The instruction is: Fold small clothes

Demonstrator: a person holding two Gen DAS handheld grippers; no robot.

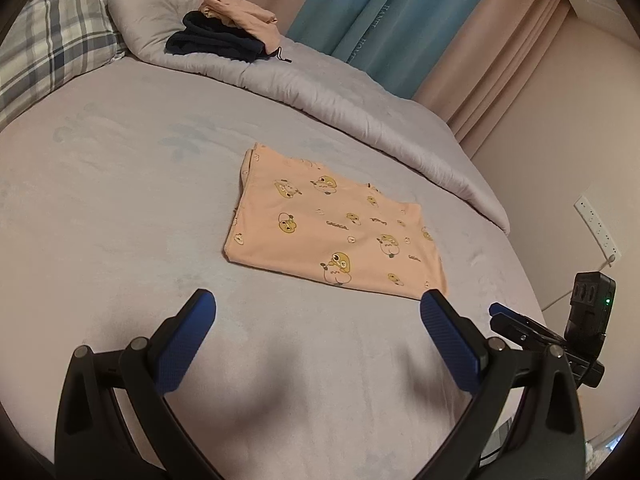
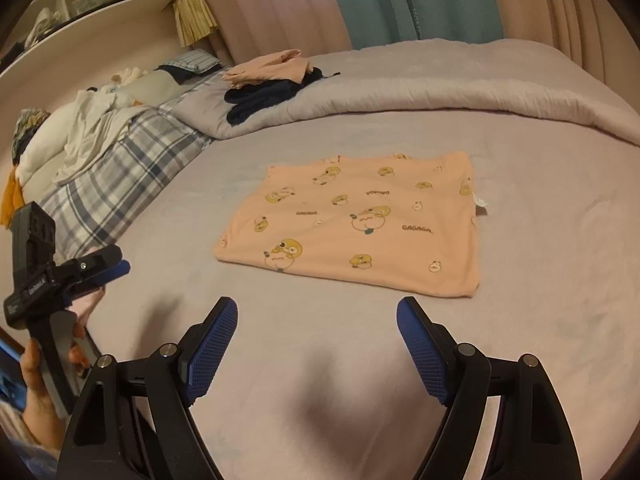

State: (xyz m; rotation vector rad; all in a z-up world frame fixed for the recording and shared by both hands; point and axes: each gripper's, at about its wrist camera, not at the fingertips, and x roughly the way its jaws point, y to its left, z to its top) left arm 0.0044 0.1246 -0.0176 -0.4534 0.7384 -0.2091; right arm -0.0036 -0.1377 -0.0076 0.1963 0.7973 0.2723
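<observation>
Both hand-held grippers hovered low over the bed [image 1: 120,200], released and holding nothing: left hand-held gripper [image 1: 318,308], right hand-held gripper [image 2: 317,316]. Just beyond their tips, at frame centre, a peach cartoon-print garment [image 2: 360,224] lay folded flat. Dark and peach clothes [image 1: 228,32] sat stacked on the rolled duvet [image 1: 360,116], upper left.

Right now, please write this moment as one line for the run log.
left gripper: open, empty | right gripper: open, empty | peach printed garment: folded flat on bed, untouched
</observation>
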